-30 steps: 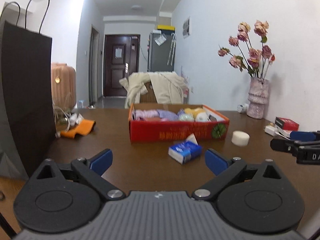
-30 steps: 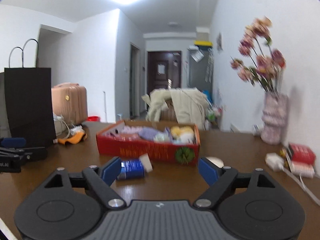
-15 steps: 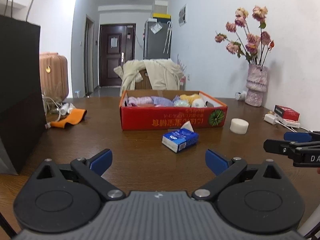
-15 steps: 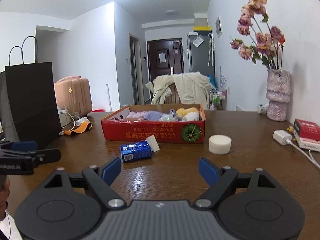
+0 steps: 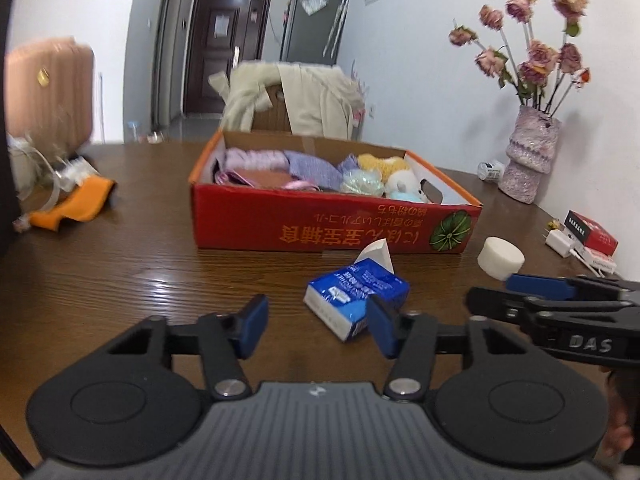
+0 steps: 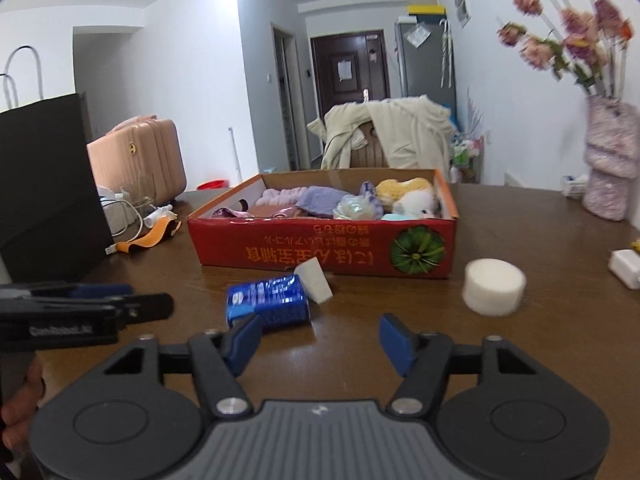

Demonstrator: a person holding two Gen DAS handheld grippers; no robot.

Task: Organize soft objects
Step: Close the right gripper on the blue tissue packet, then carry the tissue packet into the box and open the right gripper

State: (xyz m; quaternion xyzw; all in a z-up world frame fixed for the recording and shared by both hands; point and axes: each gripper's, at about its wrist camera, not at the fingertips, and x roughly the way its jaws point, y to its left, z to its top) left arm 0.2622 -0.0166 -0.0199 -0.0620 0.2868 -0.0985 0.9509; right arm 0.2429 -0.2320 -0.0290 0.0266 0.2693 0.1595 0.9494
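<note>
Blue-padded left tongs (image 5: 316, 330) and right tongs (image 6: 318, 340) (both just narrowing, seemingly empty) near tissue pack (image 5: 356, 294).

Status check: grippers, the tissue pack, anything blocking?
Left gripper and right gripper both empty, jaws just closing partway. Blue tissue pack lies on the table before the red box, ungripped. White foam puck off to the side; path clear.

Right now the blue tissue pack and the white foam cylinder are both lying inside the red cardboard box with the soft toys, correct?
Not quite. The blue tissue pack and the white foam cylinder both sit on the brown wooden table in front of the red cardboard box, outside it. The right wrist view shows this. The soft toys are indeed in the box.
</note>
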